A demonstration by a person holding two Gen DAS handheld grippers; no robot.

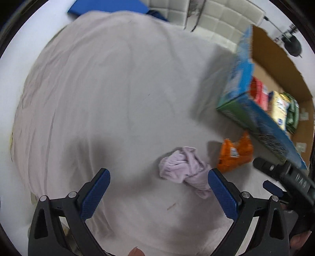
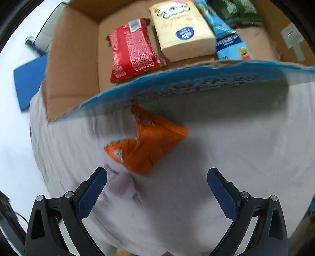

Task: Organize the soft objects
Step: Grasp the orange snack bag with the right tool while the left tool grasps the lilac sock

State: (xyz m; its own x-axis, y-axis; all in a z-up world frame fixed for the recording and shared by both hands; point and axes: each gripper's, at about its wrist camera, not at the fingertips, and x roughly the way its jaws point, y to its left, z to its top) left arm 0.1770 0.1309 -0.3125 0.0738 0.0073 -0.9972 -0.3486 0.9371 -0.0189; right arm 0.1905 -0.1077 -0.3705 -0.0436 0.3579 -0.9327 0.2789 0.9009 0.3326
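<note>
The orange snack bag (image 2: 146, 141) looks light, thin-skinned and crinkly, likely slippery on its flat faces. It is creased at the middle into two lobes, and that pinched waist or one of the crimped ends seems the safest place to take hold; a hard squeeze across a puffed lobe could crush what is inside. The crumpled lilac cloth (image 1: 185, 169) should be limp and very light. It will drape and trail when lifted, so a pinch into the thick bunched middle would serve better than an edge.

The bag lies on the pale sheet-covered worktop (image 1: 110, 82), just in front of the near wall of the open cardboard box (image 2: 74, 65), ahead of the right gripper (image 2: 157, 189). The cloth sits just left of the bag, close to the right finger of the left gripper (image 1: 159, 189).

Both grippers are spread wide and hold nothing.

Inside the box lie a red packet (image 2: 132, 49), a cream tissue pack (image 2: 181, 31), a light blue pack (image 2: 226, 39) and something green (image 2: 240, 11) at the far right. The box's outer face is printed blue.
</note>
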